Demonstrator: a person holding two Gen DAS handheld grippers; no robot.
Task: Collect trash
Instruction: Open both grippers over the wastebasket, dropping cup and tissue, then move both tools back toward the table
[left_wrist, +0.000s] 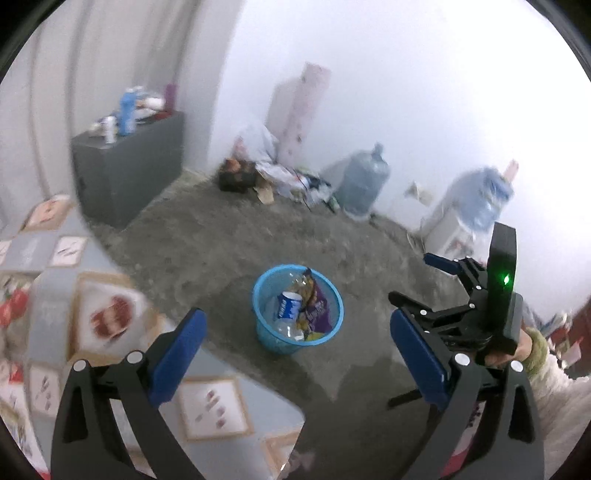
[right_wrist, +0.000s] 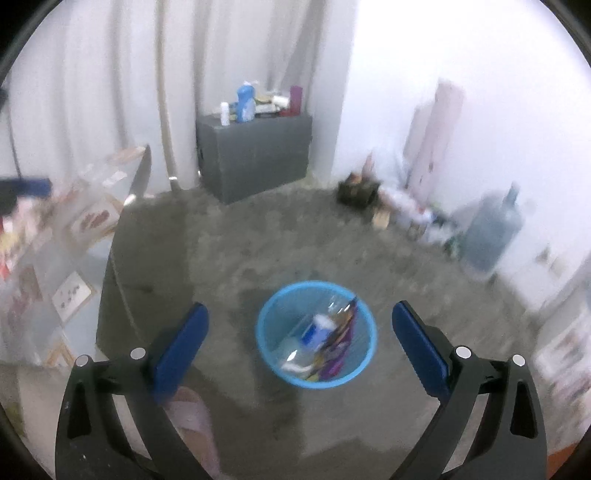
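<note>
A blue mesh trash basket (left_wrist: 331, 295) stands on the grey concrete floor, also in the right wrist view (right_wrist: 269, 325). Inside lie a clear plastic bottle (left_wrist: 295, 282), a blue-and-white cup (left_wrist: 288, 305) and a purple snack wrapper (left_wrist: 319, 308). My left gripper (left_wrist: 297, 349) is open and empty, high above the floor, with the basket between its fingers. My right gripper (right_wrist: 300, 341) is open and empty above the basket; it also shows at the right of the left wrist view (left_wrist: 410, 278), held in a hand.
A table with a patterned cloth (left_wrist: 66, 295) lies at the left. A dark grey cabinet (left_wrist: 129, 170) with bottles on top stands by the curtain. Clutter (left_wrist: 280, 181), a water jug (left_wrist: 364, 181) and a water dispenser (left_wrist: 469, 214) line the far wall.
</note>
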